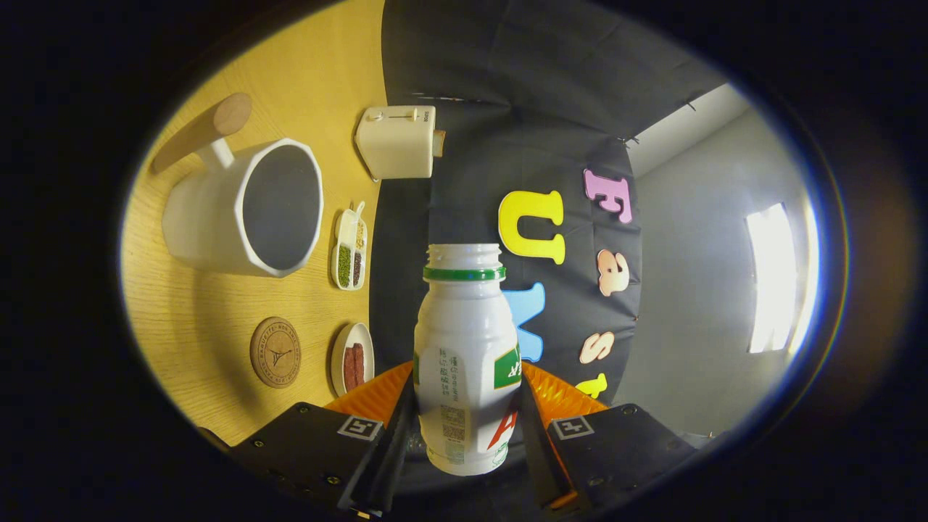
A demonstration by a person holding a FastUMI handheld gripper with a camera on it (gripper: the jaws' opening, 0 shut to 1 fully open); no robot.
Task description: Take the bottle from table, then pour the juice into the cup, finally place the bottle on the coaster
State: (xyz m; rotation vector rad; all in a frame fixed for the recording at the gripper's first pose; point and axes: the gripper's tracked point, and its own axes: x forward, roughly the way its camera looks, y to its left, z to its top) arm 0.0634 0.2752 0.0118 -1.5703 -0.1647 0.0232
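A white bottle (466, 355) with a green neck ring and an uncapped mouth stands between my fingers, and my gripper (467, 417) is shut on its lower body. The view is rolled sideways, so the wooden table (203, 319) rises on the left. On it a white faceted cup (243, 206) with a wooden handle shows its dark inside, well away from the bottle's mouth. A round wooden coaster (275, 352) lies on the table below the cup, left of my fingers.
A cream toaster (397, 141) stands at the table's far edge by the black cloth wall. A divided dish of beans (349, 250) and a small plate with brown pieces (353, 360) lie between the cup, the coaster and the bottle.
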